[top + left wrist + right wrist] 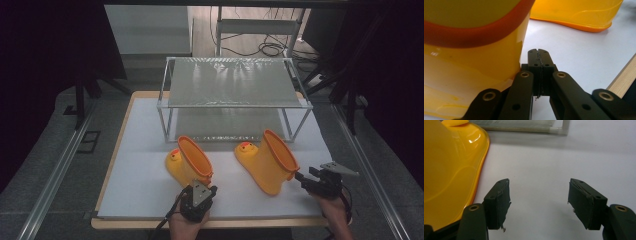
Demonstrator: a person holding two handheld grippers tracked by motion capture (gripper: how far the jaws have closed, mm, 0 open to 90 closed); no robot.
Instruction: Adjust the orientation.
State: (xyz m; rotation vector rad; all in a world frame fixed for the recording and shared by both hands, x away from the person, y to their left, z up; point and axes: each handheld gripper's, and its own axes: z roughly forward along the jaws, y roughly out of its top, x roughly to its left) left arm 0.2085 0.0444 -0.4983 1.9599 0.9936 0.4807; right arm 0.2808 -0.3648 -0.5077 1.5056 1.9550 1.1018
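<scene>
So there are 2 glossy yellow rubber rain boots on the table, each with an orange band around the open top and a little duck face moulded on the toe. The left boot (189, 165) sits near the front middle of the white table surface (140, 190), opening tilted toward the camera; as far as I can tell from the high view there's nothing inside either one. The right boot (267, 161) stands just to its right, a bit apart, sole down, with its shaft leaning to the right. Both have that smooth, shiny moulded-plastic look with bright highlights.

The left gripper (198, 192) is right behind the left boot's heel side, held in the person's left hand (186, 225). In the left gripper view its black jaws are pressed together with nothing between them, and the boot wall (474, 62) is touching the left side of the linkage.

The right gripper (306, 179) sits just beside the right boot, with the grey three-cornered plate on top. In the right gripper view its jaws are spread wide apart, the pads look worn and frayed, and they only frame bare white tabletop; the boot's sole edge (454, 175) is off to the left.

Behind the boots is a 2-level metal rack (232, 90) with thin white posts and textured silvery shelves, both bare. The table has a light wooden rim.
</scene>
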